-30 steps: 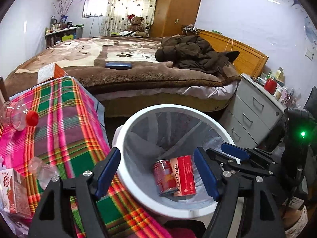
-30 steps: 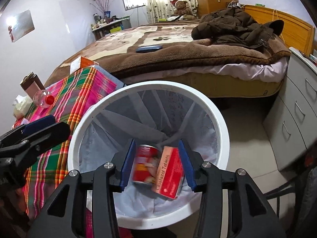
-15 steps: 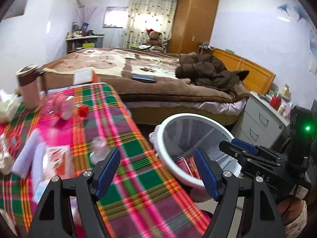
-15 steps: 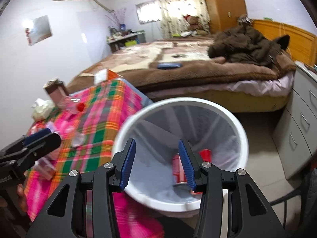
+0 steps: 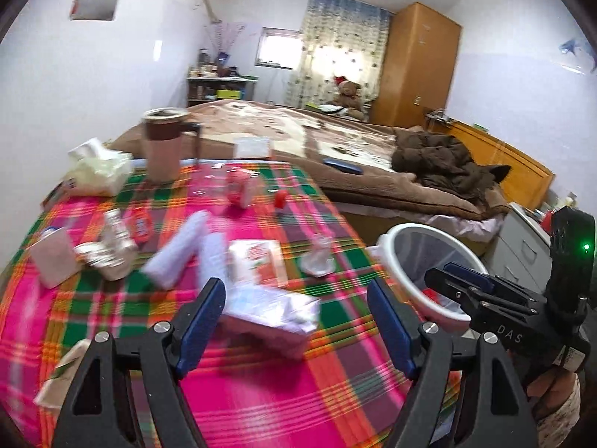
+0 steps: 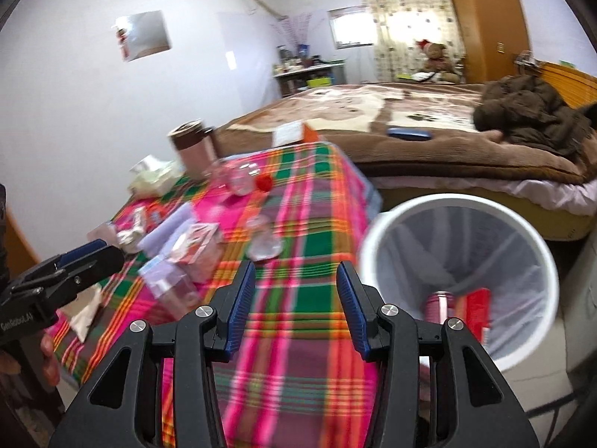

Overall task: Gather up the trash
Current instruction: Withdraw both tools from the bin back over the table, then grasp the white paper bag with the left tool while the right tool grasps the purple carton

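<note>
My left gripper [image 5: 296,315] is open and empty above the plaid table [image 5: 261,403], just before a pale box [image 5: 270,311]. Behind the box lie a red-and-white carton [image 5: 257,261], white rolls [image 5: 179,248], a crushed clear cup [image 5: 319,257] and a red-capped bottle [image 5: 242,184]. My right gripper [image 6: 296,304] is open and empty over the table's near edge [image 6: 298,354]. The white trash bin [image 6: 429,212] stands right of the table and holds a red can [image 6: 440,304] and a red tablet box [image 6: 477,310]. The bin also shows in the left wrist view [image 5: 414,229].
A pink mug [image 5: 164,143] and a tissue pack [image 5: 99,171] stand at the table's far end. A bed [image 5: 373,149] with a brown jacket [image 5: 440,156] lies behind. A grey drawer unit [image 5: 530,250] stands right of the bin.
Both grippers have swung left from over the bin to over the table. The can and tablet box lie in the bin. Both stay open.
</note>
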The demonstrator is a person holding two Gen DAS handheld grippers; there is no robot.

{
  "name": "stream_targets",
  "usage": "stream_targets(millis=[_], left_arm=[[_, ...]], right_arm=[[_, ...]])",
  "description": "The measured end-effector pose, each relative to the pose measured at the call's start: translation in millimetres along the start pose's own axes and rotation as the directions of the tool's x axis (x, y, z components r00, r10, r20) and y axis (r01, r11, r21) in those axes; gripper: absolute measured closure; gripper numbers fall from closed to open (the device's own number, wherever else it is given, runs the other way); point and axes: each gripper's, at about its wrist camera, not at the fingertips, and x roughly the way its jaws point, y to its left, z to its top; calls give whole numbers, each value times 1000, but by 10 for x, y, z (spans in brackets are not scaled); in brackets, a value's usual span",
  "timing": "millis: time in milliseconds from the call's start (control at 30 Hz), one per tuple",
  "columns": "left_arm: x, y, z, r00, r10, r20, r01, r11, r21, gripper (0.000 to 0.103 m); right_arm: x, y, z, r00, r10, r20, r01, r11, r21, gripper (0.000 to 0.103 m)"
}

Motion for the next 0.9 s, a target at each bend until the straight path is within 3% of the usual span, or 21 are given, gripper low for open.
stream_targets(millis=[167,300,433,633,900], left_arm=[[-166,367,-98,995,98,7,-98,995,-7,22],[-259,624,-163,992,128,-9,-128,991,-33,22],[-388,884,-266,986,166,-10,-166,985,-56,22],[-465,1247,-465,973,222,-69,-228,969,-97,19],[-384,1449,-639,971,199,-129,-216,967,-133,19]], right_arm=[[108,281,-35,997,72,-13,-73,996,-52,56],[208,493,-49,992,117,-37,-120,989,-91,54],[315,664,-60,986,154,-62,-161,977,-136,46],[491,825,-74,982,160,-99,-176,968,-181,42],[633,963,-99,977,156,-148,-186,958,-218,42]])
